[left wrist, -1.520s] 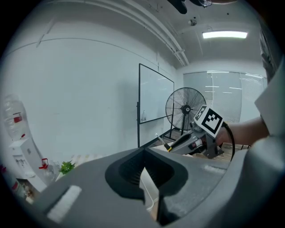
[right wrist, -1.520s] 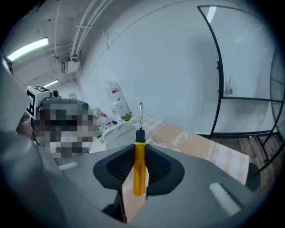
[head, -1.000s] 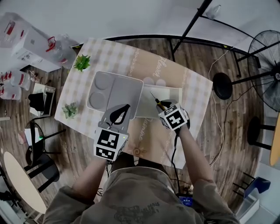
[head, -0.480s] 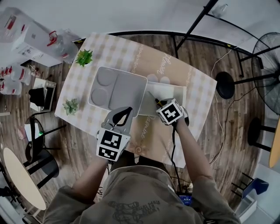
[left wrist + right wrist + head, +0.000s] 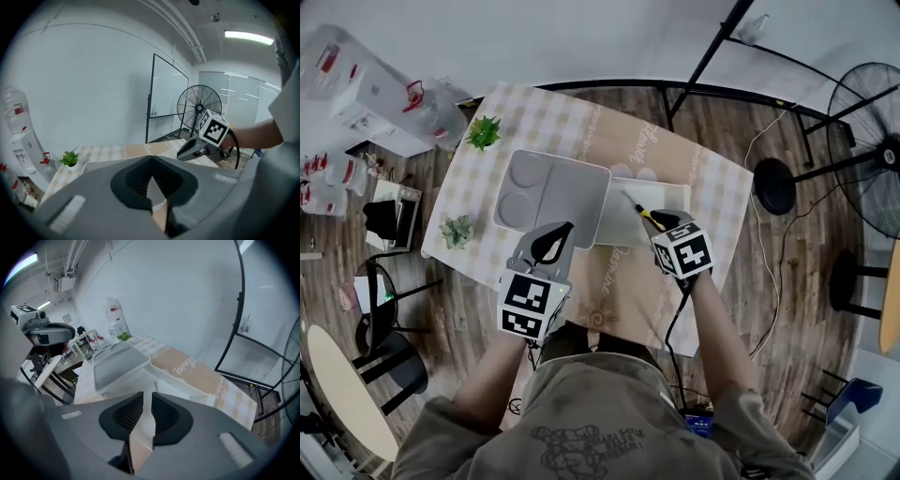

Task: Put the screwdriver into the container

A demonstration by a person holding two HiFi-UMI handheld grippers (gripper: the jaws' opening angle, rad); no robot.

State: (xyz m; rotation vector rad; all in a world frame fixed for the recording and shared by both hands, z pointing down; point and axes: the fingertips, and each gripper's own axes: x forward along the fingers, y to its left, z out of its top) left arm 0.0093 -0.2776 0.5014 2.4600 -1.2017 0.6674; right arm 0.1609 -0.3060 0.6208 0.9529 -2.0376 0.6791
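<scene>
The yellow-handled screwdriver (image 5: 639, 213) is apparently lying in the white rectangular container (image 5: 670, 199); right gripper (image 5: 147, 399) is gaping narrowly, left gripper (image 5: 151, 158) pinching closed, both empty.

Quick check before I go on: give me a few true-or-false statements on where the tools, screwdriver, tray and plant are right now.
1. The left tool has its jaws together, with nothing between them. True.
2. In the head view, the grey compartment tray lies right of the white rectangular container. False: it lies to its left.
3. The yellow-and-black screwdriver shows over the white container, just ahead of the right tool. True.
4. The green potted plant stands inside the tray. False: it stands on the checked tablecloth, beyond the tray's corner.
</scene>
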